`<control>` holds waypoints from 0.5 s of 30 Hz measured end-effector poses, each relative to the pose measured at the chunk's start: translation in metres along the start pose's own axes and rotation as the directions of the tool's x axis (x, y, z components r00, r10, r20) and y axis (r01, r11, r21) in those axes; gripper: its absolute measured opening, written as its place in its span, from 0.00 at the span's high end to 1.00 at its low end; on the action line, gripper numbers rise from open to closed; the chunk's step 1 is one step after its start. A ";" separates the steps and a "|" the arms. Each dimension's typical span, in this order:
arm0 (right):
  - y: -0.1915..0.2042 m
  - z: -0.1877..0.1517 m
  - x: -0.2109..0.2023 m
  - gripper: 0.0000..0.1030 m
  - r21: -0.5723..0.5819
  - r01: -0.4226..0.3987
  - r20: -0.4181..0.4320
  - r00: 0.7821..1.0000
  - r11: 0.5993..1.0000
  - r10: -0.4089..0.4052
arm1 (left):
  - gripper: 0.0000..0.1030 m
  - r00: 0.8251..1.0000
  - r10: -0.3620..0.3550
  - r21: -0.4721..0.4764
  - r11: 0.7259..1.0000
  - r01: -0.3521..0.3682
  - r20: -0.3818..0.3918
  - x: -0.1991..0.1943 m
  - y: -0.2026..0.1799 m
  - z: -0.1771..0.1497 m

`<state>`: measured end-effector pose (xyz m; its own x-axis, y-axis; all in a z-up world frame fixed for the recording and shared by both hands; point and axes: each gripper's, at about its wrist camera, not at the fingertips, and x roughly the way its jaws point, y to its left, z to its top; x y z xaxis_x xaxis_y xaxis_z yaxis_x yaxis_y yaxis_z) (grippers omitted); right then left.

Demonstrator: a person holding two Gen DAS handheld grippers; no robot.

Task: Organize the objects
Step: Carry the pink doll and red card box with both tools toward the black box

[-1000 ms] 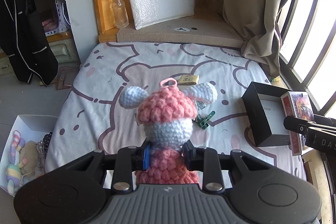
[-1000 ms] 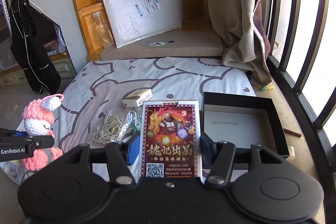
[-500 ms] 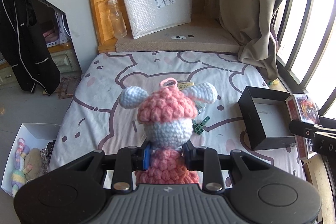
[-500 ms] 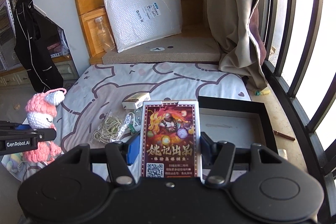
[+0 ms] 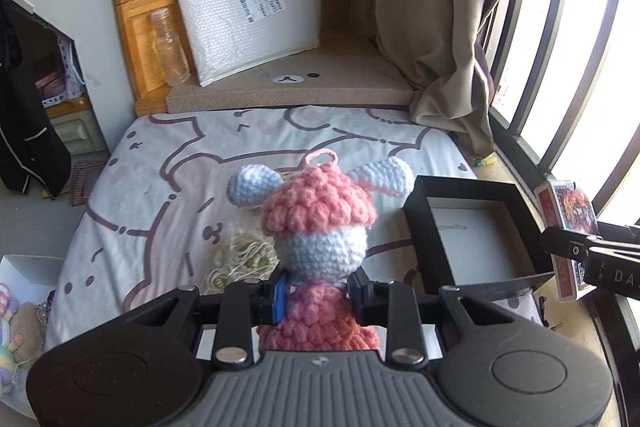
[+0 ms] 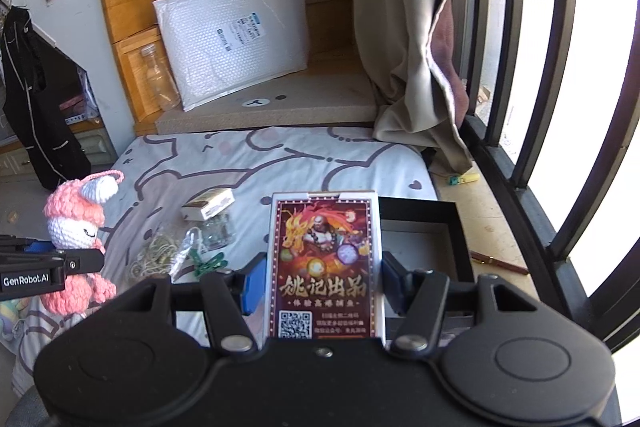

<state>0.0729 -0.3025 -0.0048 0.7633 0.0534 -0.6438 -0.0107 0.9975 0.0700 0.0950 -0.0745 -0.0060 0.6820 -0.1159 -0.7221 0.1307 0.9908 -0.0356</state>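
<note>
Now that you've carried both closer, the black box (image 5: 472,247) sits near — left gripper (image 5: 318,293) clamps the crochet doll (image 5: 318,227), right gripper (image 6: 324,285) the card pack (image 6: 324,263).

The bed (image 6: 288,155) has a pale sheet with big cartoon animal faces drawn in brown lines. Near the middle lies a small cream box (image 6: 208,203). At 6 o'clock from it sits a little clear bag (image 6: 216,231) of small bits. At 9 o'clock from that bag is a pile of pale string (image 6: 156,259), and a green clip (image 6: 210,263) lies just beside the string. At 3 o'clock on the bed rests an open black box (image 5: 472,243) with a pale inside.
</note>
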 end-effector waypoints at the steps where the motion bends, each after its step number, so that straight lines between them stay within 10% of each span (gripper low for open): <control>1: -0.005 0.001 0.001 0.42 0.001 0.005 -0.001 1.000 1.000 -0.005 | 0.69 1.000 -0.005 0.000 1.000 0.005 0.001 0.003 -0.004 0.003; 15: -0.061 0.011 0.024 0.42 0.052 0.037 -0.002 0.999 0.998 -0.037 | 0.69 0.995 -0.103 0.016 0.995 0.103 0.015 0.048 -0.069 0.039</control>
<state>0.0989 -0.3623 -0.0161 0.7617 0.0163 -0.6477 0.0512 0.9950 0.0853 0.1464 -0.1510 -0.0110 0.6755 -0.2186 -0.7042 0.2114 0.9724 -0.0991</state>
